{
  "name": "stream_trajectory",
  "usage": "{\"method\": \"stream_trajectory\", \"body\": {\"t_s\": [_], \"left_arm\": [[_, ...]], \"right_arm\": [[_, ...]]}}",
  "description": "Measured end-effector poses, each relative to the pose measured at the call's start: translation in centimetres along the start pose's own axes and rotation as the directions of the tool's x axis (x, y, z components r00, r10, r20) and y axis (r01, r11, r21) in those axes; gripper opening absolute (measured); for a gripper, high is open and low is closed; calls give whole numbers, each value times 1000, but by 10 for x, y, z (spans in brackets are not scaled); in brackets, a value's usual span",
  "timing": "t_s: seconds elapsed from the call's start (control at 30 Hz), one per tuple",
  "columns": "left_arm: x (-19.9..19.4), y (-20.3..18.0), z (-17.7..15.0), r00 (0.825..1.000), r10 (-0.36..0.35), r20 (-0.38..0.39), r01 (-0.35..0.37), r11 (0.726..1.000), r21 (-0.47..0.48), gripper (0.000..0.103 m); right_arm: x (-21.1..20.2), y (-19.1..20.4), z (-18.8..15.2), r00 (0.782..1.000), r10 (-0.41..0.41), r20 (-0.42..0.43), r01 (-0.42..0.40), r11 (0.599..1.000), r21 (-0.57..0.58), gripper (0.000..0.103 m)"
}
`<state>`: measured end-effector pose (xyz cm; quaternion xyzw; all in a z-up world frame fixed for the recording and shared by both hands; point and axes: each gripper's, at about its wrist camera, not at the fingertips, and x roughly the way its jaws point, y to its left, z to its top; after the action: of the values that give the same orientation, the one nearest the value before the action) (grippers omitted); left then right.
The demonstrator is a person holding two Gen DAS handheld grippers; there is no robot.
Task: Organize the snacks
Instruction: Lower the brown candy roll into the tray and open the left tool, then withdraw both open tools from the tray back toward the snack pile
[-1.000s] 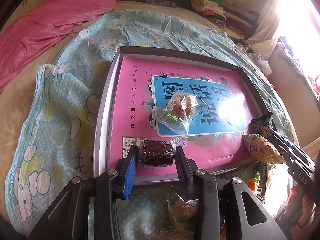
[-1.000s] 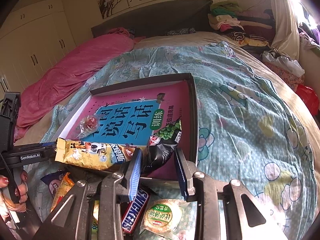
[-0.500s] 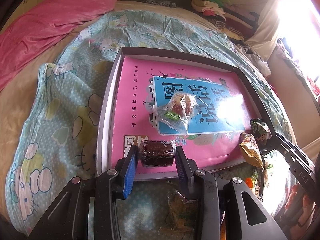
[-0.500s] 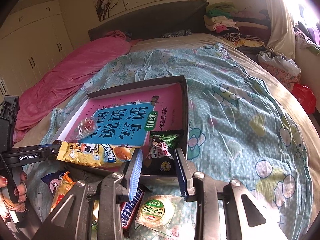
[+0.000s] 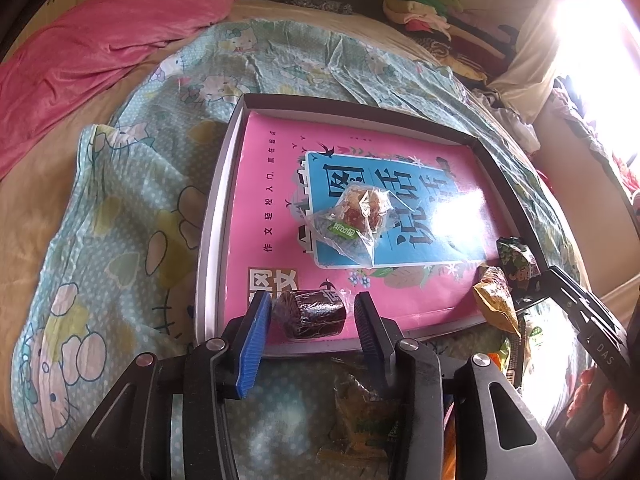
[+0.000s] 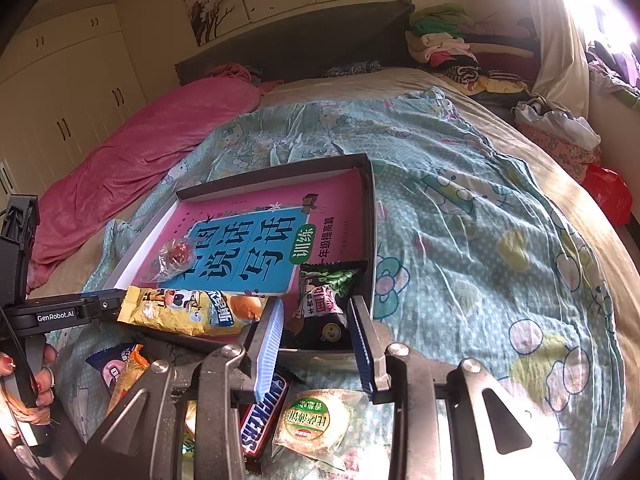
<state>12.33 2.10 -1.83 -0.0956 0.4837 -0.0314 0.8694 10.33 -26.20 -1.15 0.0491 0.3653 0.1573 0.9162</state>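
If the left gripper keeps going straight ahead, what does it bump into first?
Probably the dark wrapped cake lying between the open fingers of the left gripper, at the tray's near edge. Beyond it lies the clear-bagged pastry on the pink book, though depth is hard to judge.

Blown-out window (image 5: 592,32) glare upper right, fisheye-bent edges, dark corners

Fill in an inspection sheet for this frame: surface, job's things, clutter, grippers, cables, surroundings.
Surface: bed under a cartoon-print sheet.
Job's things: shallow tray lined with a pink book cover; in it a clear-wrapped pastry, a dark wrapped cake, a black-green packet, and a yellow packet lying over its near rim.
Clutter: Snickers bar, round green-label cake, other wrappers on the sheet.
Grippers: left gripper open around the dark cake; right gripper open around the black-green packet.
Cables: nothing seen.
Surroundings: pink blanket, wardrobes, piled clothes.
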Motion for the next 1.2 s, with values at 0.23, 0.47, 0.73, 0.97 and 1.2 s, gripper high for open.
{"method": "stream_trajectory", "body": {"t_s": [0.23,0.47,0.73,0.97,1.2], "left_arm": [[-4,0,1,1000,-4,9,4,1000,5,52],[-15,0,3,999,-21,35,21,1000,2,56],[-26,-2,5,997,-39,73,39,999,3,61],[-33,1,5,995,-14,99,15,1000,-14,64],[-35,-4,2,995,-46,83,46,999,2,74]], "right_arm": [[-5,2,2,1000,0,19,0,1000,-6,34],[-9,3,4,999,5,38,-4,1000,-3,43],[-13,-1,7,998,1,64,-2,1000,10,48],[-17,-1,8,997,5,81,-6,1000,15,49],[-18,1,7,996,9,85,-9,1000,6,50]]}}
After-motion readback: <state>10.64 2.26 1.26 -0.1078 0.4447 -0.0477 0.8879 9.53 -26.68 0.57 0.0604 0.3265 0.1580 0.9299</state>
